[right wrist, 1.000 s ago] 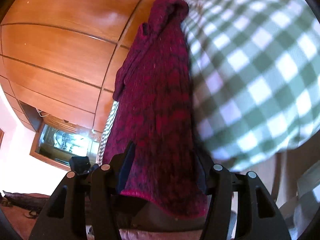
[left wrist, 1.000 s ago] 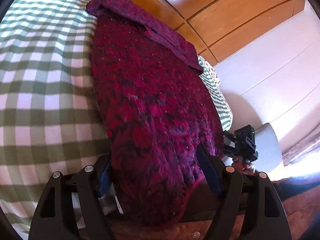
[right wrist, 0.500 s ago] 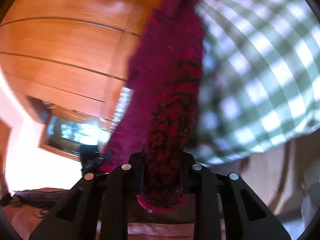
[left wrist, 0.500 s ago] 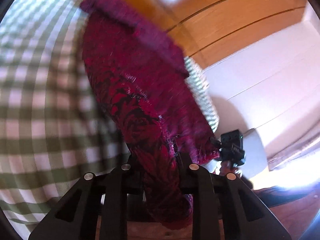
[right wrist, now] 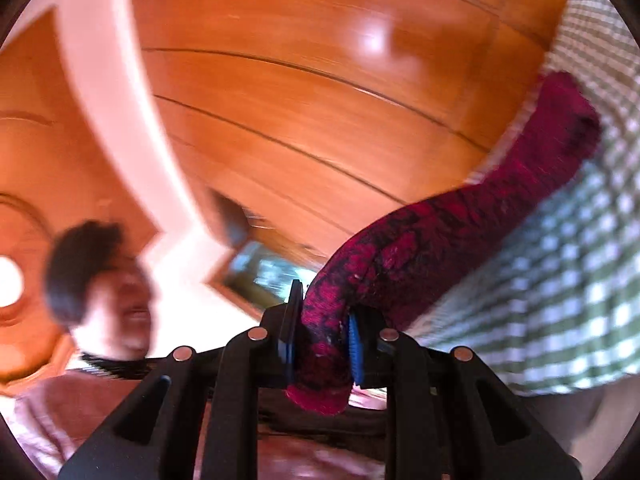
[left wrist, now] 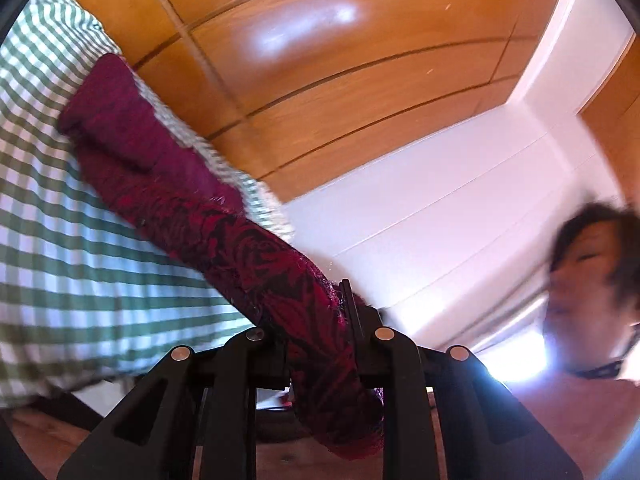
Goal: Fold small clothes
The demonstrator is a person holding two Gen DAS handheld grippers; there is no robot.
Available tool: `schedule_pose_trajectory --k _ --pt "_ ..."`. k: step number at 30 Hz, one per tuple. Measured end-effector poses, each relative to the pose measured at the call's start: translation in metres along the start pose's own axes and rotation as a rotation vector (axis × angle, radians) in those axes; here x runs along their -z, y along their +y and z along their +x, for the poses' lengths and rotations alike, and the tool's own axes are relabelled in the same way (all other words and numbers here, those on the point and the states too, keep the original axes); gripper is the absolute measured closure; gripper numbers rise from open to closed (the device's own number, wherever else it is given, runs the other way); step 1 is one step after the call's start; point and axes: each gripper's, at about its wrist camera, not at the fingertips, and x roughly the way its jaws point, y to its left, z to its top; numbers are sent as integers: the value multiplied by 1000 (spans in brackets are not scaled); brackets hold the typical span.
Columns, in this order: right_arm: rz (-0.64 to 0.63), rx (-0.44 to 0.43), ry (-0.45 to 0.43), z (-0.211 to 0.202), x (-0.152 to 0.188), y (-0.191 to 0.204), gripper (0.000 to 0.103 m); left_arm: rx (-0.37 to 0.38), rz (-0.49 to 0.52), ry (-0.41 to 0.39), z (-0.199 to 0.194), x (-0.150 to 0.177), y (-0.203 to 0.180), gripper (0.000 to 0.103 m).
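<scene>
Two grippers clamped on hem: left gripper [left wrist: 316,344], right gripper [right wrist: 322,344] | maroon knit garment [left wrist: 248,248] lifted off checked bedspread [left wrist: 60,240], far end resting | soft, light, droopy; likely best held by hem corners

The knitted garment [left wrist: 248,256] is stretched from the bedcover [left wrist: 72,264] to the left gripper [left wrist: 316,320], between whose jaws its near end is pinched; the far end is laid on the bedcover; wooden panels [left wrist: 320,80] are set behind; in the right wrist view, the garment [right wrist: 440,232] is clamped in the right gripper [right wrist: 320,340], with the bedcover [right wrist: 560,300] to its right.
</scene>
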Motion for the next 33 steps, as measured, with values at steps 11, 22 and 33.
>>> schedule_pose_trajectory --k 11,22,33 --pt "139 -55 -56 -3 -23 -41 78 -58 -183 -19 16 -36 47 84" --pt "209 63 -122 27 -78 -96 72 -237 -266 -10 64 -112 103 82" --pt "275 173 -206 36 -125 -152 72 -333 -260 -45 89 -164 142 82"
